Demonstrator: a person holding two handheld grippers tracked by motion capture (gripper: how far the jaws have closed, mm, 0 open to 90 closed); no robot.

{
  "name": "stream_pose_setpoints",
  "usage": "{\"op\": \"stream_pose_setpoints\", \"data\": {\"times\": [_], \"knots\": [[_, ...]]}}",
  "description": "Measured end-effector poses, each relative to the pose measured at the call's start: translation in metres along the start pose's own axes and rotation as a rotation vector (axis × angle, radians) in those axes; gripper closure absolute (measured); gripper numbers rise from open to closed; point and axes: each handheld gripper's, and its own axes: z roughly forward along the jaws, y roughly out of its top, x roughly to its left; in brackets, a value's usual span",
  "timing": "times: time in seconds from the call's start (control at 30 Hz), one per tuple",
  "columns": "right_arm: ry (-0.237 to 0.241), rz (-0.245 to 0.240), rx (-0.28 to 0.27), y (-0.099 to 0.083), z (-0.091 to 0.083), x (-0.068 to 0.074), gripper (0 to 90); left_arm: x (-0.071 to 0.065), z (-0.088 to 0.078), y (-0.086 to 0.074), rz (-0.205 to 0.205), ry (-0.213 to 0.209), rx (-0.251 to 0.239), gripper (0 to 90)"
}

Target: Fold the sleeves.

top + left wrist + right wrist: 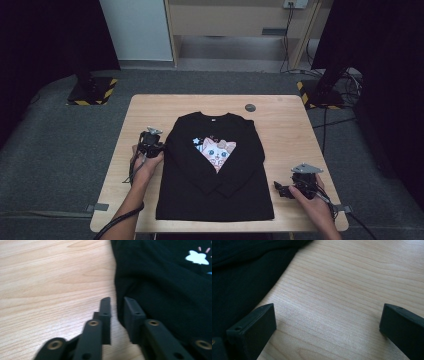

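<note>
A black sweatshirt [190,175] with a pink cat print [216,150] lies flat on the wooden table [285,125], both sleeves folded across its front. My left gripper [152,142] sits at the shirt's left edge. In the left gripper view its jaws [117,300] stand a narrow gap apart with bare wood showing between them, and the right jaw rests against the shirt's edge [162,285]. My right gripper [281,189] hovers low by the shirt's lower right corner. It is wide open [327,312] over bare wood, with the shirt [242,277] beside its left jaw.
A small dark round disc [250,107] lies near the table's far edge. Two stands with yellow-and-black bases stand on the floor at far left [92,90] and far right [320,92], with cables [345,82] near the right one. Bare wood flanks the shirt.
</note>
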Motion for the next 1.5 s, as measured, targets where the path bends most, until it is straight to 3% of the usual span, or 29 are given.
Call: {"op": "stream_pose_setpoints", "data": {"times": [0.1, 0.27, 0.33, 0.43, 0.6, 0.67, 1.07, 1.3, 1.5], "knots": [[0.000, 0.001, 0.000, 0.000, 0.000, 0.000, 0.8, 0.002, -0.004, 0.000, 0.030, 0.013, -0.004, 71.8], [0.000, 0.003, 0.001, 0.000, 0.000, 0.000, 0.8, 0.013, -0.014, -0.005, 0.006, 0.055, -0.012, 60.3], [0.000, 0.001, 0.000, 0.000, 0.000, 0.000, 0.8, 0.017, -0.019, -0.008, -0.014, 0.060, -0.029, 50.9], [0.000, 0.002, 0.001, 0.000, 0.000, 0.000, 0.9, 0.019, -0.027, -0.016, -0.025, 0.017, -0.045, 34.4], [-0.006, 0.006, 0.007, 0.001, 0.000, 0.002, 0.8, 0.014, -0.042, -0.030, 0.001, -0.057, -0.065, 15.2], [0.003, -0.002, 0.026, 0.002, -0.001, 0.004, 0.8, 0.010, -0.048, -0.034, 0.030, -0.077, -0.067, 9.0], [0.070, -0.083, 0.071, 0.017, -0.003, 0.024, 6.3, -0.017, -0.071, -0.042, 0.128, -0.173, -0.086, 3.9], [0.082, -0.127, 0.045, 0.032, -0.001, 0.033, 5.8, -0.024, -0.069, -0.042, 0.164, -0.177, -0.063, 3.2], [0.119, -0.172, 0.048, 0.048, 0.006, 0.042, 5.9, -0.032, -0.068, -0.037, 0.160, -0.185, -0.052, 3.5]]}}
